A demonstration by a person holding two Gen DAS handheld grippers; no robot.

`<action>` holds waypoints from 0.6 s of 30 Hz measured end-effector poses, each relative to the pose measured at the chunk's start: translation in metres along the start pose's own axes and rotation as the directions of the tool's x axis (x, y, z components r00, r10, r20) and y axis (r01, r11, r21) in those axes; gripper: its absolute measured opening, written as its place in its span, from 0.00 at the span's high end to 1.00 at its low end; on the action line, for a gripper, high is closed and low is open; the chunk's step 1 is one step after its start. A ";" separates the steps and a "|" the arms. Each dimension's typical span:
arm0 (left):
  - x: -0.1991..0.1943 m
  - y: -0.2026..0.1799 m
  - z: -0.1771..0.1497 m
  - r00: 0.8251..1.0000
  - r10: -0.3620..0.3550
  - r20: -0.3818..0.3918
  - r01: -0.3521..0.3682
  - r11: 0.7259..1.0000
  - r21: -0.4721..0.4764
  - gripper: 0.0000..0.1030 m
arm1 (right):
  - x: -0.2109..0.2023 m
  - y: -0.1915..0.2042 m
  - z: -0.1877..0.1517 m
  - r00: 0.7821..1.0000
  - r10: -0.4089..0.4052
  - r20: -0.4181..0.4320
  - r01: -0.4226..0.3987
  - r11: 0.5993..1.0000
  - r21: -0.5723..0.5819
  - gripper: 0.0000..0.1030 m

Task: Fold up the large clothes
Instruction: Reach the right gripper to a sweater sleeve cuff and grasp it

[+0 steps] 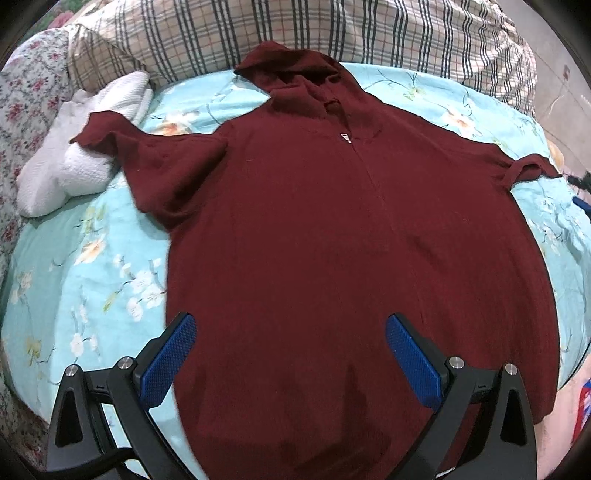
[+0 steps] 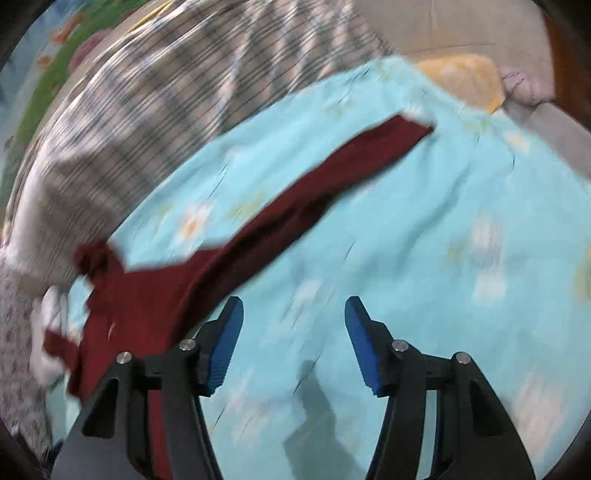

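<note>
both grippers stand with their jaws apart and nothing between the pads. left gripper (image 1: 290,354) hovers over the lower hem of the maroon hooded sweater (image 1: 332,240), its blue pads spread to either side of the fabric without pressing it, probably lining up for a hold on the hem. right gripper (image 2: 293,338) hangs above bare bed sheet (image 2: 424,240), jaws parted but narrower than the left's; the sweater's right sleeve (image 2: 295,195) runs away from just beside its left finger toward the far edge of the bed, so a grasp on that sleeve looks like the likely next move. the right wrist view is blurred, so fine detail there is uncertain.

the sweater lies face up and spread flat on the turquoise floral sheet, zipper centred, both sleeves stretched outward, which suits folding the sleeves inward first. further off, the left sleeve's cuff rests on a white towel (image 1: 74,162). beyond the hood (image 1: 291,77) lies a plaid quilt (image 1: 332,33).
</note>
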State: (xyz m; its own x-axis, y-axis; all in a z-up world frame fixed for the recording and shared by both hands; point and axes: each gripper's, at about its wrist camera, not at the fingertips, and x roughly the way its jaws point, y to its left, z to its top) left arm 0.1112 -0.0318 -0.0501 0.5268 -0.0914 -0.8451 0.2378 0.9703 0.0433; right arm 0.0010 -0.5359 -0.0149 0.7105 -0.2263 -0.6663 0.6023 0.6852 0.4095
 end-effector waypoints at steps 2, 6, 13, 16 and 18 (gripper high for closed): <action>0.008 -0.005 0.006 1.000 0.004 -0.005 -0.004 1.000 0.005 0.01 | 0.023 -0.027 0.033 1.000 -0.020 0.014 0.019 0.996 0.083 0.44; 0.023 -0.016 0.019 1.000 0.005 -0.028 -0.005 1.000 0.016 0.01 | 0.063 -0.064 0.081 0.993 -0.109 0.038 0.102 0.982 0.162 0.44; 0.051 -0.023 0.037 0.998 0.008 -0.070 -0.007 1.000 0.006 0.01 | 0.113 -0.115 0.132 0.982 -0.178 0.054 0.155 0.944 0.293 0.66; 0.059 -0.024 0.039 0.996 -0.001 -0.084 0.001 1.000 0.001 0.01 | 0.121 -0.119 0.136 0.988 -0.148 0.038 0.130 0.944 0.303 0.94; 0.060 -0.024 0.039 0.996 -0.013 -0.084 0.013 1.000 -0.001 0.01 | 0.116 -0.102 0.137 0.990 -0.123 0.064 0.104 0.965 0.240 0.94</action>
State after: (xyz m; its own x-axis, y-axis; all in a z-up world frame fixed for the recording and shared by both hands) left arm 0.1694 -0.0698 -0.0812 0.4535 -0.0847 -0.8872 0.2440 0.9692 0.0322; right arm 0.0720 -0.7266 -0.0490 0.6532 -0.3525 -0.6701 0.7424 0.4721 0.4754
